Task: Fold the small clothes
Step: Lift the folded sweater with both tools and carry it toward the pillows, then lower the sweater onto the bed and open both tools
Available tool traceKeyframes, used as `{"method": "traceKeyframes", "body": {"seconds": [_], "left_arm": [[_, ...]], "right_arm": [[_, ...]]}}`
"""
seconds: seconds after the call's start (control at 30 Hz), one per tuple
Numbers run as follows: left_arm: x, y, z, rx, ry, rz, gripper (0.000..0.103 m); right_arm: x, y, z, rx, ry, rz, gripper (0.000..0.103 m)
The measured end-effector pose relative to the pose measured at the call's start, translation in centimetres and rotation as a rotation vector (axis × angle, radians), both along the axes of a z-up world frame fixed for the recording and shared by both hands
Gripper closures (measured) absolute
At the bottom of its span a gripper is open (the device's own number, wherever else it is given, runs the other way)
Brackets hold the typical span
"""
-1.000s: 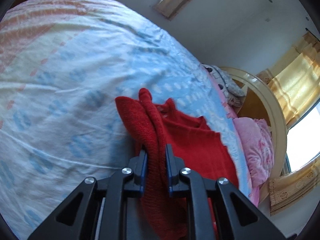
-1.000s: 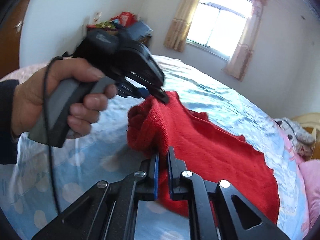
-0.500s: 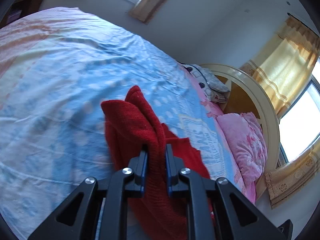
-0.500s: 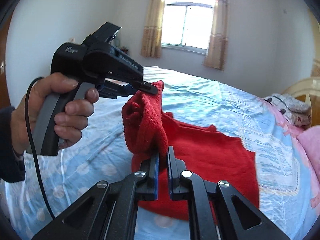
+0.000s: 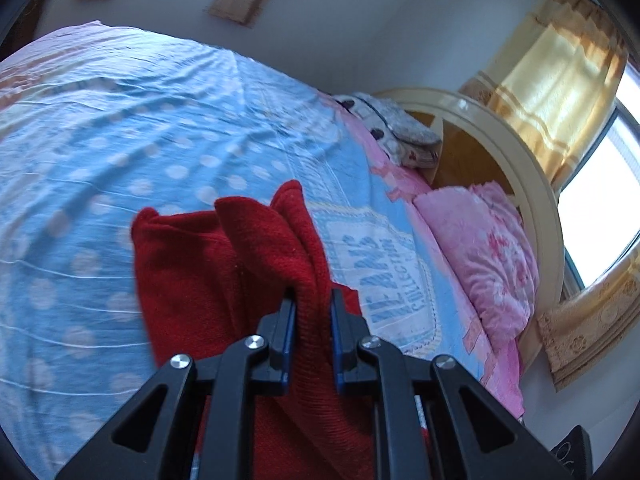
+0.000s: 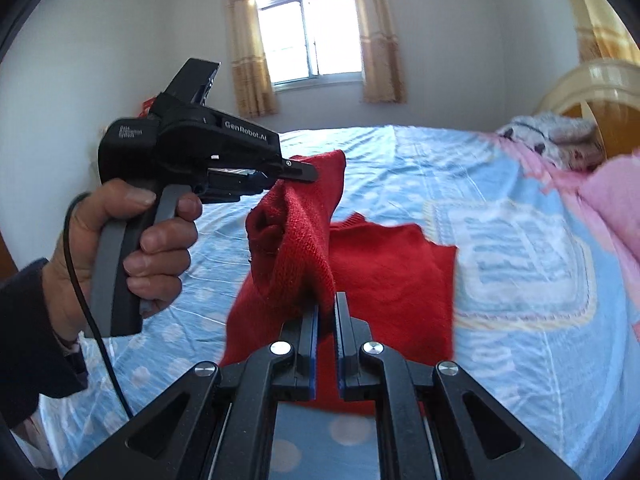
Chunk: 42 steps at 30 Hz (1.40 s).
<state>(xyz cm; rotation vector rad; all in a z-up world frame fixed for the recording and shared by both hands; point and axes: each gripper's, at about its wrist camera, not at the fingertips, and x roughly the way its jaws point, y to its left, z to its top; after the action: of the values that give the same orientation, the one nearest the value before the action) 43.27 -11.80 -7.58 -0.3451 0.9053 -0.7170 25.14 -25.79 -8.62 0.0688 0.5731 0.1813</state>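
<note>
A small red knitted garment (image 6: 384, 264) lies partly on the blue dotted bed sheet (image 6: 420, 168), with one edge lifted. My left gripper (image 5: 313, 304) is shut on a bunched fold of the red garment (image 5: 248, 256). It also shows in the right wrist view (image 6: 304, 174), held in a hand, pinching the raised upper corner. My right gripper (image 6: 327, 312) is shut on the same lifted edge, lower down. The raised part hangs folded between the two grippers above the flat part.
A pink pillow (image 5: 484, 248) and a grey plush toy (image 5: 392, 128) lie by the cream curved headboard (image 5: 532, 168). Yellow curtains (image 5: 556, 88) and a window are beyond it. Another window (image 6: 308, 36) is on the far wall.
Both grippers have carried the lifted red edge toward the headboard end, over the flat part of the garment. Both views have swung round toward the pillows and windows.
</note>
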Motion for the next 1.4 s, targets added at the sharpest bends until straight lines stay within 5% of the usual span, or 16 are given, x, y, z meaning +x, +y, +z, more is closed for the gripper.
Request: {"method": "traceKeyframes", "body": {"seconds": [0.43,0.8,1.07,1.17,1.23,1.3,1.4], "left_arm": [[-0.8,-7.5,-1.7,0.126,-0.011,-0.099,0.087],[-3.0,-11.8,-2.7,0.275,-0.103,-0.178,0.083],[-10.0,-6.6,-0.1,0.367,-0.392,-0.103,0.029],[-11.4,-3.8,-1.4,0.433,-0.43,-0.079,0.027],[-12.1,-2.4,-2.9,0.471,-0.423,-0.084,0.027],[-12.4,-1.8,-3.9,0.489,-0.423,-0.081,0.026],[-12.0,-1.4,-4.8,0.44,-0.383,-0.077,0.026]], "right_arm": [[-0.2,-6.1,-3.5,0.174,0.128,-0.058,0.097],[-0.8,-8.2,-5.6,0.285,0.213,-0.083,0.097],[-1.6,-8.9,-5.8,0.269,0.206,-0.124,0.097],[-2.5,-9.7,-5.6,0.292,0.211,-0.144,0.097],[-3.3,-10.1,-4.8,0.262,0.167,-0.211,0.093],[-3.4,-10.2,-3.2,0.249,0.094,-0.245,0.068],[-1.1,-9.4,-1.2,0.274,0.069,-0.191,0.058]]}}
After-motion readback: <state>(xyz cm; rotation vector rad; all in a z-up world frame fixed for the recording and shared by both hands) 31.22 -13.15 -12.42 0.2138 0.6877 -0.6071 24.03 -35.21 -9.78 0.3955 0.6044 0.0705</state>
